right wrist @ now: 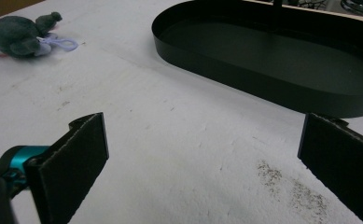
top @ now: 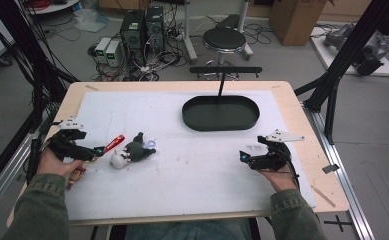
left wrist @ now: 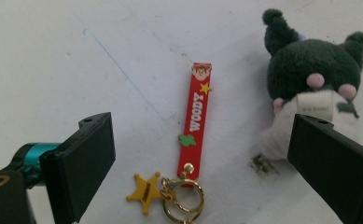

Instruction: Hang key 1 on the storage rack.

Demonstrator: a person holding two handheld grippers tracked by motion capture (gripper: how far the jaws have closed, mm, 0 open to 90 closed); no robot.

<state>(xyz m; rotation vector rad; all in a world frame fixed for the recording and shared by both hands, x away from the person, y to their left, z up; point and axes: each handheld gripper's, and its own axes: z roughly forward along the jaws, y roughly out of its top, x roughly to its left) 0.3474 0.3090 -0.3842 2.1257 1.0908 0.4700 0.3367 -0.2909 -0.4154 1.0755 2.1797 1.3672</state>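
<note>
Where the strap (left wrist: pixel 195 123) lies, the plush (left wrist: pixel 312 84) crowds beside.

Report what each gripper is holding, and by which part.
Nothing is held. The left gripper stands open over the red strap, jaws apart on either side of it without touching. The right gripper is open over bare table.

From above we look forward and down over the white mat (top: pixel 192 165). Our gripper views sit low and close, both catching the plush toy (left wrist: pixel 310 84) (right wrist: pixel 18 35).
</note>
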